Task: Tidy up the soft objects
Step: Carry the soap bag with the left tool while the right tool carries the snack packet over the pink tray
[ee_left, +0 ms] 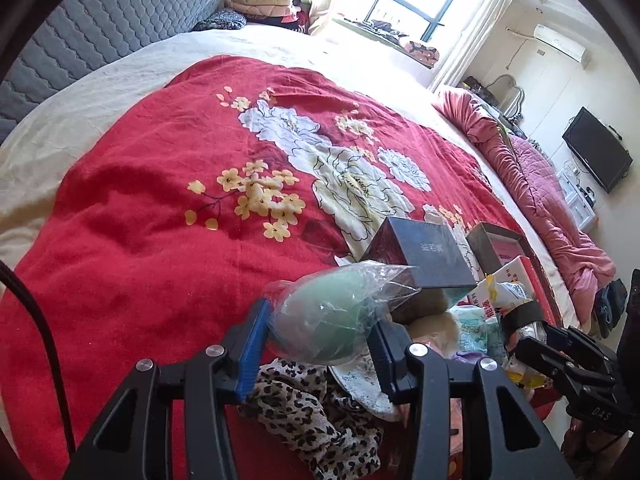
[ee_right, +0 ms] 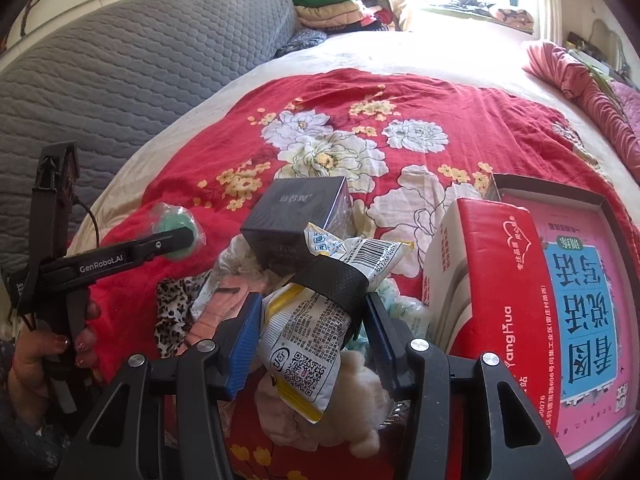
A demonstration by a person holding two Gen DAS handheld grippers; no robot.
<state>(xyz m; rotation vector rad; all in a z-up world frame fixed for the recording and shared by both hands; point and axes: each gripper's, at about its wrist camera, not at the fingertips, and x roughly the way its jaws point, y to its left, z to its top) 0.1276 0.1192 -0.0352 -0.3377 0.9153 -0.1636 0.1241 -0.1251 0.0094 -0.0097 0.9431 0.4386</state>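
A pale green egg-shaped sponge in clear plastic wrap [ee_left: 324, 300] sits between the blue pads of my left gripper [ee_left: 320, 332], which is shut on it above the red floral blanket [ee_left: 140, 240]. The right wrist view shows the same gripper [ee_right: 180, 240] from the side, with the sponge [ee_right: 174, 216] at its tip and a hand on its handle. My right gripper [ee_right: 312, 304] is shut on a white and yellow snack packet [ee_right: 304, 344] with a black band [ee_right: 336, 280] round it. The packet hangs over a heap of soft things.
The heap holds a leopard-print cloth [ee_left: 312, 408], a cream plush toy [ee_right: 360, 400] and pink fabric. A dark box [ee_right: 300, 208], a red carton [ee_right: 488, 280] and an open box with a pink book [ee_right: 580, 280] stand beside it. A grey headboard [ee_right: 140, 60] lies beyond, a pink quilt [ee_left: 540, 184] to the right.
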